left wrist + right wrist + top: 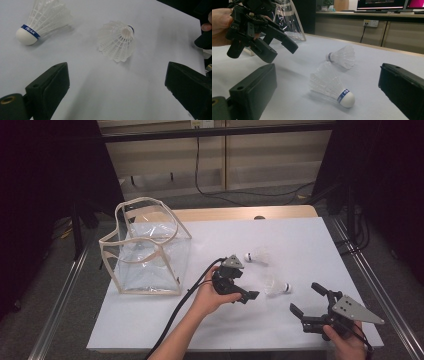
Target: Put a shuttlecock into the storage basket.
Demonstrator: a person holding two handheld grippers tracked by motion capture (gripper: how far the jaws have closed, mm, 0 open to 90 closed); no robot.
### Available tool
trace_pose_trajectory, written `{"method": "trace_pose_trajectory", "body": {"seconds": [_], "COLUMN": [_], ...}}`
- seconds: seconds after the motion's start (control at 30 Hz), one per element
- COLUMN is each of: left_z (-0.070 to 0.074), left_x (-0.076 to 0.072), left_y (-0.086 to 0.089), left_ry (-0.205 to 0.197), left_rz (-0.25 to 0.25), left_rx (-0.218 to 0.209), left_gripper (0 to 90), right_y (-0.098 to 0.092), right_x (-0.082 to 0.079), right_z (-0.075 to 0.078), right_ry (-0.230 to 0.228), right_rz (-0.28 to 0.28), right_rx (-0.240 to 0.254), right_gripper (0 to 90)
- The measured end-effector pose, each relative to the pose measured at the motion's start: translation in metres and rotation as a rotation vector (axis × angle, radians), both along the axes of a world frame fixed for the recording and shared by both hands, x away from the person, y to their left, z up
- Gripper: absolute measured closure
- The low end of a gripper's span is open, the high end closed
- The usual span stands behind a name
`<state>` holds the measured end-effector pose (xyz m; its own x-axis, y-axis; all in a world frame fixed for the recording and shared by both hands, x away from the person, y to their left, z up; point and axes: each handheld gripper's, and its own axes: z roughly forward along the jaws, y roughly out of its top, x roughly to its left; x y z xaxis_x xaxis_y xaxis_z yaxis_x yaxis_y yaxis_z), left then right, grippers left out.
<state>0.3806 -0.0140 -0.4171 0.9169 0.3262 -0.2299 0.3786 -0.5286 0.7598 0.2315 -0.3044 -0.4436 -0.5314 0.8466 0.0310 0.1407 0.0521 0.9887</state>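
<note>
Shuttlecocks: two white feather shuttlecocks lying on their sides on the white table, well apart from each other
Near shuttlecock: table centre-right, cork with blue band pointing to 3 o'clock in the high view; between the two grippers, touching neither
Far shuttlecock: at 11 o'clock from the near one, cork pointing to 9 o'clock
Left hand-held gripper: held in left hand near table centre, jaws spread wide, nothing between them; near shuttlecock just off its tips at 3 o'clock
Right hand-held gripper: at table's 5 o'clock corner, jaws wide apart, empty; near shuttlecock at 10 o'clock from it
Clear bag: transparent with beige trim, mouth open, standing at table's 9 o'clock side, apart from left hand-held gripper
Left gripper view: near shuttlecock ahead between jaws, skirt facing camera; far shuttlecock at 10 o'clock
</note>
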Motion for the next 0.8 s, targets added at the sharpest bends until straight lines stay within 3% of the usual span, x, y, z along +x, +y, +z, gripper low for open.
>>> {"method": "trace_pose_trajectory", "body": {"seconds": [0.8], "left_z": [-0.01], "left_x": [-0.002], "left_y": [-0.016], "left_ry": [-0.001], "left_rz": [-0.032], "left_rx": [-0.012], "left_gripper": [6.0], "right_y": [0.0], "right_x": [0.0], "right_z": [0.0], "right_ry": [0.003], "right_rz": [-0.002], "right_rx": [0.0], "right_gripper": [1.4]}}
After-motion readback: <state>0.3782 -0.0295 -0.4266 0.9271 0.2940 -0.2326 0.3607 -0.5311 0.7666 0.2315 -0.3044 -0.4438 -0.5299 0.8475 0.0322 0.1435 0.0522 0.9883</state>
